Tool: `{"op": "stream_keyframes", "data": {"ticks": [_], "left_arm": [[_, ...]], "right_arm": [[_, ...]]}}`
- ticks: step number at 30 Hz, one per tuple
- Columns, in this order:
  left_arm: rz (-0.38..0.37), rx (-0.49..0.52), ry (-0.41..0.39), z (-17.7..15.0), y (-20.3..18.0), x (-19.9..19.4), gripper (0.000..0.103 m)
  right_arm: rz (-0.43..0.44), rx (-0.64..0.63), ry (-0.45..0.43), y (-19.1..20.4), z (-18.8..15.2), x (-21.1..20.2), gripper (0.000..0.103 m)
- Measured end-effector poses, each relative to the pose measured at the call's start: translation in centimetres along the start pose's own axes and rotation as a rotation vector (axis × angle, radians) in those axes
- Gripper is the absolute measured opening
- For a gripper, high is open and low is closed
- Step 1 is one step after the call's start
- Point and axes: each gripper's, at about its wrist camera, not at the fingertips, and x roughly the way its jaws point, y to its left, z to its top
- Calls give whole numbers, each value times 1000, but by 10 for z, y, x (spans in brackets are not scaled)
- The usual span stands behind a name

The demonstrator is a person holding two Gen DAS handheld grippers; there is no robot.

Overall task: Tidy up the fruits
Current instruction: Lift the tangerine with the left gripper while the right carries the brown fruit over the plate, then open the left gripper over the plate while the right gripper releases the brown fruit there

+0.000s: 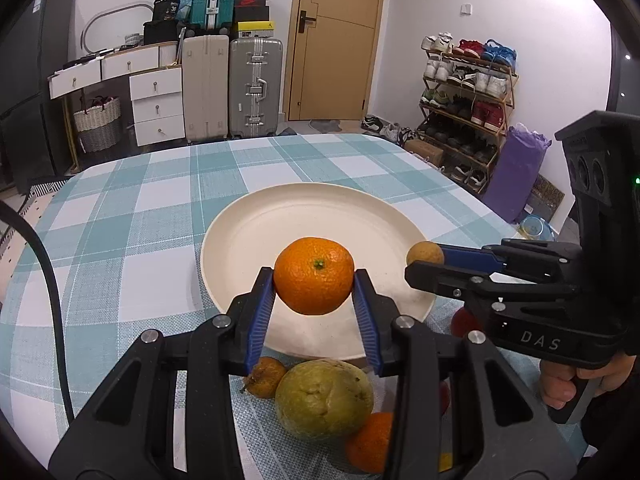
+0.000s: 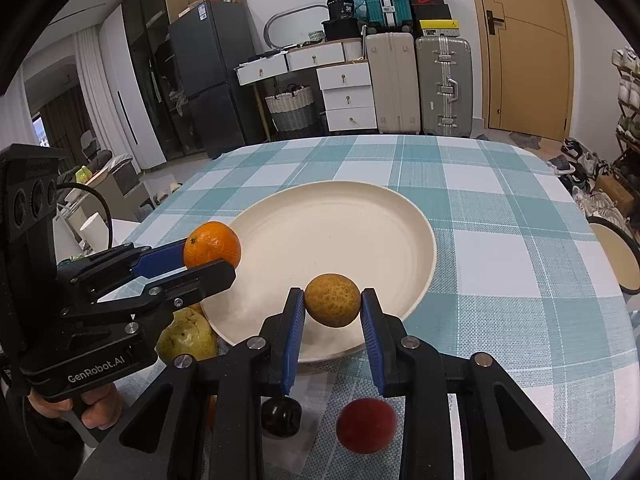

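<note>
The left gripper [image 1: 314, 286] is clenched on a bright orange mandarin [image 1: 314, 276], which sits between the tips of its 2 blue pads, stem end toward the camera. The fruit hangs over the near part of the cream plate [image 1: 280, 216], clear of its surface as far as the left wrist view shows. In the right wrist view the same mandarin [image 2: 212, 244] is at the plate's left rim [image 2: 400, 216].

The right gripper [image 2: 332, 306] grasps a small brownish-yellow speckled fruit [image 2: 332, 300], pinched at its widest part between the pad tips, above the near edge of the plate. From the left wrist view this fruit [image 1: 425, 253] appears at the plate's right rim, at the end of the right gripper's fingers [image 1: 464, 256].

The plate rests on a table covered in a teal-and-white checked cloth [image 1: 140, 208]. Nothing lies on the plate itself.

Near the plate's near edge, on the cloth, lie more fruits: a large yellow-green guava-like fruit [image 1: 324, 398], a small wrinkled orange fruit [image 1: 264, 376] touching its left side, and another mandarin [image 1: 370, 442] at its near right. In the right wrist view a red round fruit [image 2: 366, 424] and a dark, almost black fruit [image 2: 281, 416] lie just beside each other under the right gripper.
</note>
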Motion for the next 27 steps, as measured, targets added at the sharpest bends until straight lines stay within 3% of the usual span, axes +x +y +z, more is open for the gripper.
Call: {"op": "stream_keyframes", "data": {"ticks": [12, 15, 17, 19, 21, 23, 25, 27], "left_arm": [[40, 15, 14, -1, -3, 3, 37], [37, 13, -13, -1, -3, -2, 38], [34, 2, -36, -2, -1, -8, 42], [33, -15, -44, -3, 2, -13, 56], [21, -23, -50, -4, 4, -20, 63], [18, -24, -62, -4, 5, -29, 69], [20, -29, -81, -4, 5, -41, 83], [16, -26, -100, -6, 5, -53, 86]], "right_arm": [[-14, 11, 34, -4, -2, 9, 30], [-18, 13, -31, -3, -2, -3, 35], [-34, 5, -71, -1, 0, -14, 48], [-31, 4, -87, -1, 1, -22, 52], [-40, 1, -79, -3, 1, -27, 57], [-63, 9, -84, -6, 0, -33, 68], [-67, 14, -94, -8, -3, -42, 71], [-73, 7, -99, -8, -7, -50, 80]]}}
